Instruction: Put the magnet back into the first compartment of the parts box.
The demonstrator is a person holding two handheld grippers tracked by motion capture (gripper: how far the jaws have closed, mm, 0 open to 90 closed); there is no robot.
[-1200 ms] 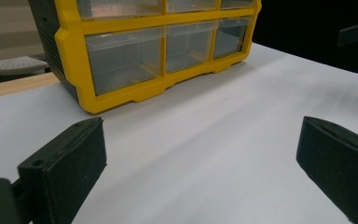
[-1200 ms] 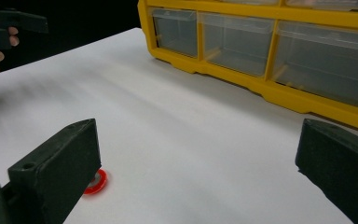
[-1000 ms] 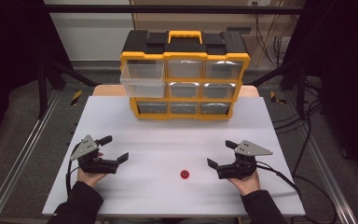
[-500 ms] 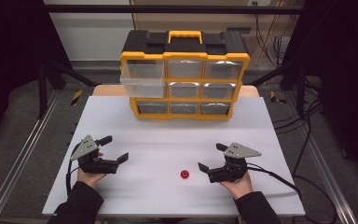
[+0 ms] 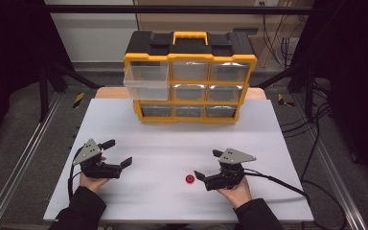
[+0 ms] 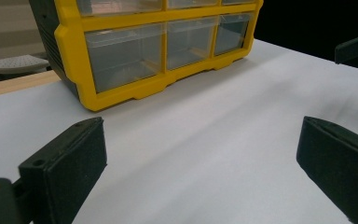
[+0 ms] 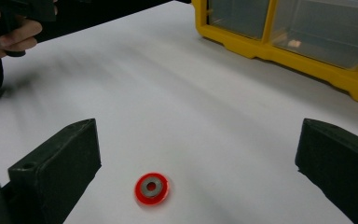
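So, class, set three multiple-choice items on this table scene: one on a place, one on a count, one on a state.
1. Where does the red ring lie?
A. On the white table, before the right gripper
B. Inside a drawer
C. Between the left gripper's jaws

2. How many drawers of the yellow organizer stand pulled out?
A. None
B. One
C. Three

3. How are the left gripper jaws?
A. Shut on the ring
B. Shut on nothing
C. Open, holding nothing

Key: 1 A, the right gripper view shows it flat between the open jaws; 2 B, the top-left drawer juts out; 3 C, bare table shows between them.

The yellow organizer (image 6: 135, 51) is cut off by the top edge, and the red ring (image 7: 151, 188) looks slightly blurred.
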